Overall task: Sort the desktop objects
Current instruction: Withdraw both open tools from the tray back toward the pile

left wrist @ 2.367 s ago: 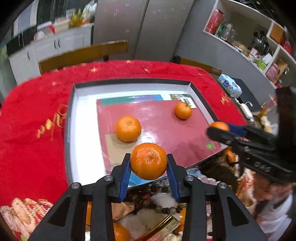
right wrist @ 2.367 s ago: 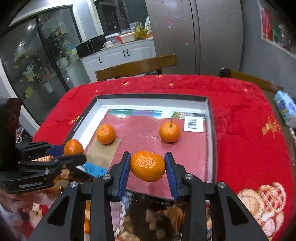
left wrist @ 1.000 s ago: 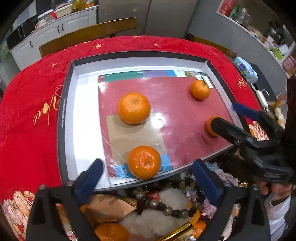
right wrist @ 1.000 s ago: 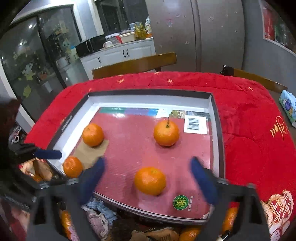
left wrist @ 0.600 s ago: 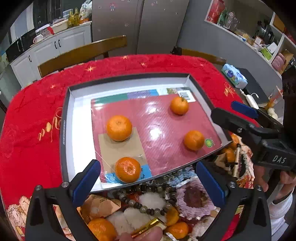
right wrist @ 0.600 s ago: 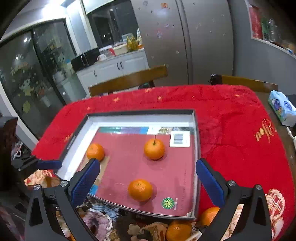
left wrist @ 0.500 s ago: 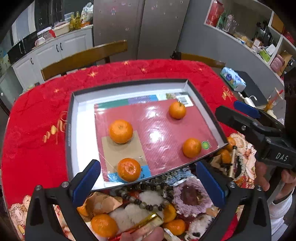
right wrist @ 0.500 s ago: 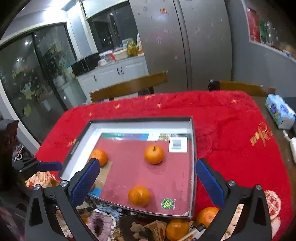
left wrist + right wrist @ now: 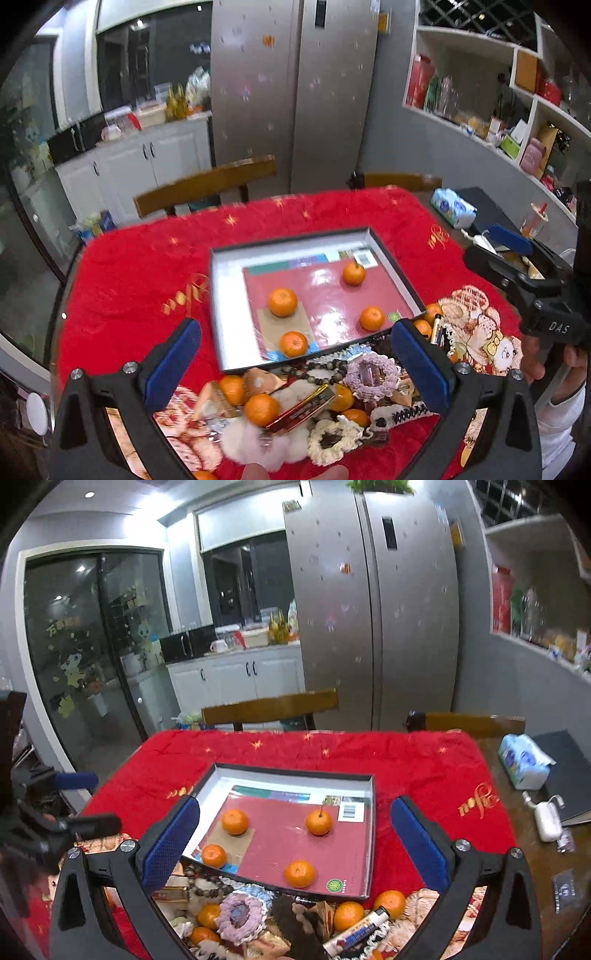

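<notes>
Four mandarins (image 9: 282, 302) sit in the box lid (image 9: 218, 314), both left gripper (image 9: 295, 363) and right gripper (image 9: 295, 843) hang spread wide and empty above the clutter pile (image 9: 295, 410), so next comes a reach down for another loose mandarin (image 9: 389, 904).

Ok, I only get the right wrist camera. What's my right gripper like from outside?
Observer: In the left wrist view, the right gripper is black with DAS printed on it.
Operator: Who's holding it?
Observer: A hand is wrapped around its handle.
Operator: Anything yummy I can't see?
Observer: A drink cup with a straw stands off to the far right.
</notes>
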`<move>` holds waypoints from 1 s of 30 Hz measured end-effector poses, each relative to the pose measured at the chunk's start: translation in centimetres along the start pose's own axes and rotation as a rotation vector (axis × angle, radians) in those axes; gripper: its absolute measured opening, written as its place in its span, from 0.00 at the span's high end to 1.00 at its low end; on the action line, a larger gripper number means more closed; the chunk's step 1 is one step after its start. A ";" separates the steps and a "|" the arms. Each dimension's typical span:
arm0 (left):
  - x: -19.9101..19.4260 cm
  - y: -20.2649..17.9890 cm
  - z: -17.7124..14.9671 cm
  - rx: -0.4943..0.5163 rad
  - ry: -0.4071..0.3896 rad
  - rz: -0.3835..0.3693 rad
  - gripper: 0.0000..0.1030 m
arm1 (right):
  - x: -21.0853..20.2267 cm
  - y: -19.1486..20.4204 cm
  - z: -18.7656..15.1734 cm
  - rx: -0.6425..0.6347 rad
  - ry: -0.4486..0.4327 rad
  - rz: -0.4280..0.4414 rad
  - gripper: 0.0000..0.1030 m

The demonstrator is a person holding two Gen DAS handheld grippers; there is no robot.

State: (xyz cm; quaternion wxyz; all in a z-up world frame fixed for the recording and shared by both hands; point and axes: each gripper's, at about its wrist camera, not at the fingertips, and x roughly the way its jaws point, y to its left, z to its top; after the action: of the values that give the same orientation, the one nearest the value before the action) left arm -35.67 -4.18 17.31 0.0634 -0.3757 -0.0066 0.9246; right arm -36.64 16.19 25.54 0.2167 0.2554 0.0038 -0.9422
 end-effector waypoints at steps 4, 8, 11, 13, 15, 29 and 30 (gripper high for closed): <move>-3.6 0.4 -0.9 0.002 -0.052 -0.002 0.00 | -2.5 0.7 0.0 -0.001 -0.031 -0.008 0.00; -6.5 0.2 -2.6 0.024 -0.111 0.037 0.00 | -5.0 1.6 -0.7 -0.005 -0.066 -0.027 0.00; -8.3 -0.1 -4.4 0.051 -0.152 0.076 0.00 | -6.6 2.5 -1.5 -0.009 -0.088 -0.056 0.00; -9.6 0.0 -6.3 0.051 -0.199 0.110 0.00 | -7.8 3.0 -2.4 -0.014 -0.105 -0.063 0.00; -10.6 0.2 -8.3 0.053 -0.230 0.113 0.00 | -8.7 3.4 -3.6 -0.021 -0.124 -0.059 0.00; -7.5 2.4 -19.7 -0.011 -0.172 0.020 0.00 | -6.4 5.6 -13.8 -0.046 -0.018 0.000 0.00; -6.6 2.7 -20.3 -0.028 -0.148 0.001 0.00 | -6.1 5.5 -14.2 -0.043 -0.005 0.003 0.00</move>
State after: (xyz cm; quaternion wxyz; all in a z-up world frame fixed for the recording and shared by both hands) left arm -17.20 -8.41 7.20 0.0573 -0.3070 -0.0239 0.9497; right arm -22.87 15.31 16.73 0.2233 0.2484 0.0232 -0.9423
